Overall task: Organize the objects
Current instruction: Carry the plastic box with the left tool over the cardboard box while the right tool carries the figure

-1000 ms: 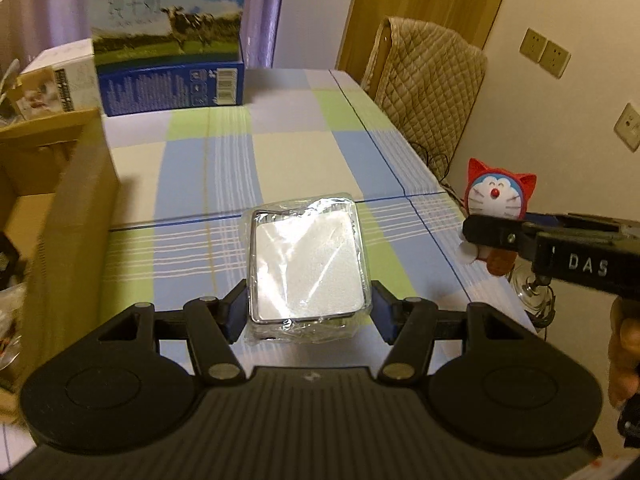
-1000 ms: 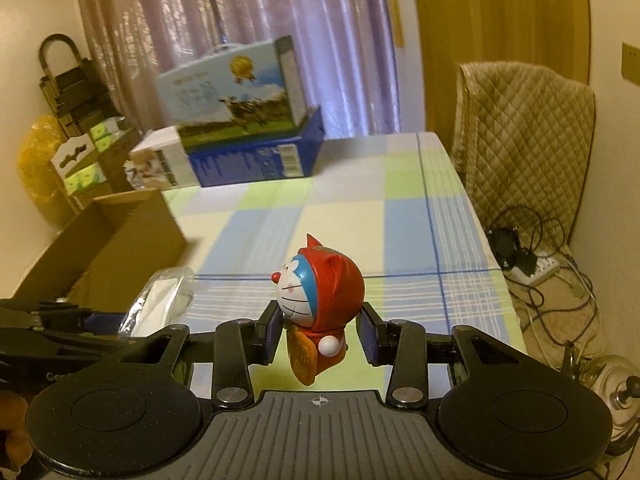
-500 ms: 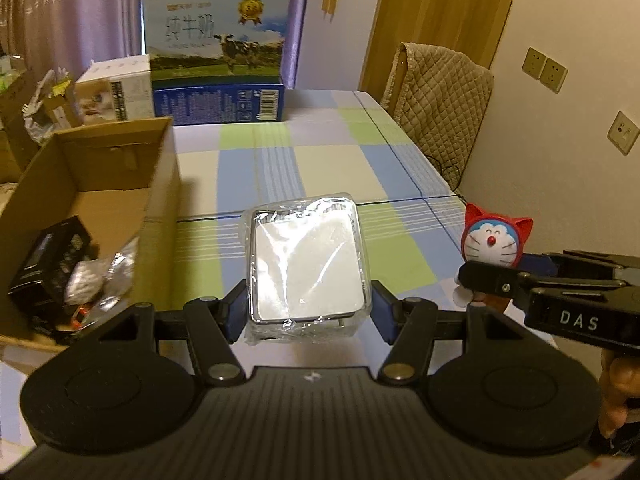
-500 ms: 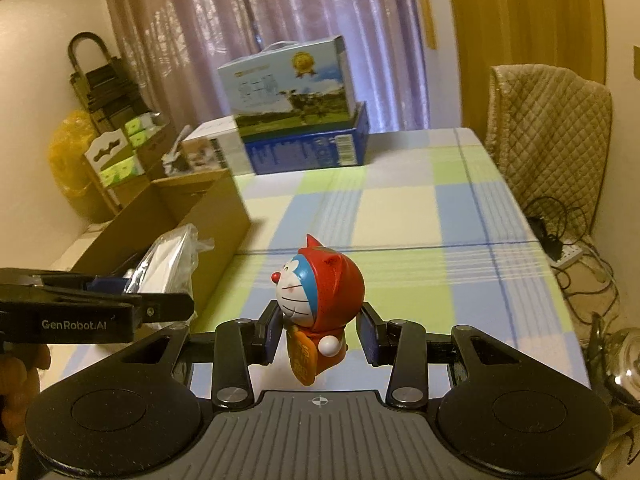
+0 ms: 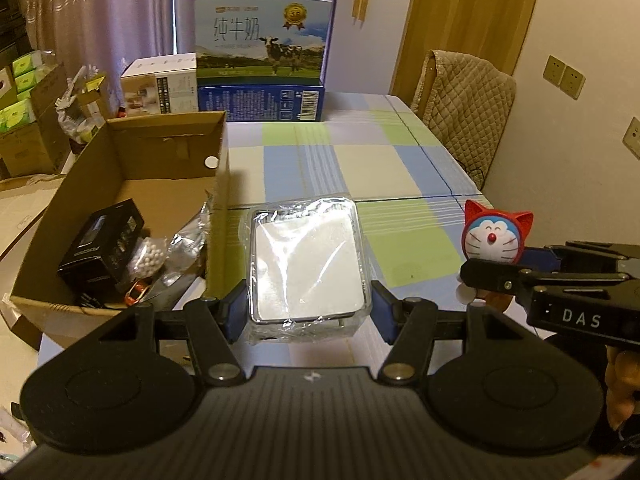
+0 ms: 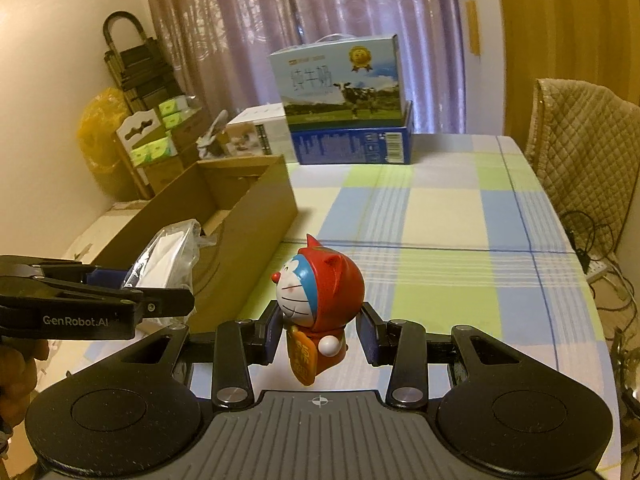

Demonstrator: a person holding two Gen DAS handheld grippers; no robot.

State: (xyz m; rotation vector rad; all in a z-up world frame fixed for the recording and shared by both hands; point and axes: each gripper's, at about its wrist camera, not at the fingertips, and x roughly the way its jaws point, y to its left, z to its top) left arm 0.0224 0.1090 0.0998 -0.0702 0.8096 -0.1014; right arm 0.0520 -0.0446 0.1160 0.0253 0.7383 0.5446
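Observation:
My left gripper [image 5: 306, 314] is shut on a plastic-wrapped white square box [image 5: 306, 270], held above the checked tablecloth just right of the open cardboard box [image 5: 218, 216]. My right gripper [image 6: 320, 334] is shut on a red-hooded Doraemon figure [image 6: 320, 296], lifted over the table's near right side. In the left wrist view the figure [image 5: 496, 236] shows at the right, with the right gripper [image 5: 480, 272] side-on below it. In the right wrist view the wrapped box [image 6: 168, 250] and left gripper [image 6: 176, 300] sit at the left, beside the cardboard box [image 6: 256, 216].
The cardboard box holds a black packet [image 5: 100, 244], a bag of white beads [image 5: 150, 256] and foil wrap. A milk carton [image 5: 262, 36] on a blue box [image 5: 260, 102] stands at the table's far end. A padded chair [image 5: 468, 108] sits at the right.
Both grippers have pulled back and risen with their objects still held. The left view has swung so the cardboard box's inside and its contents now show.

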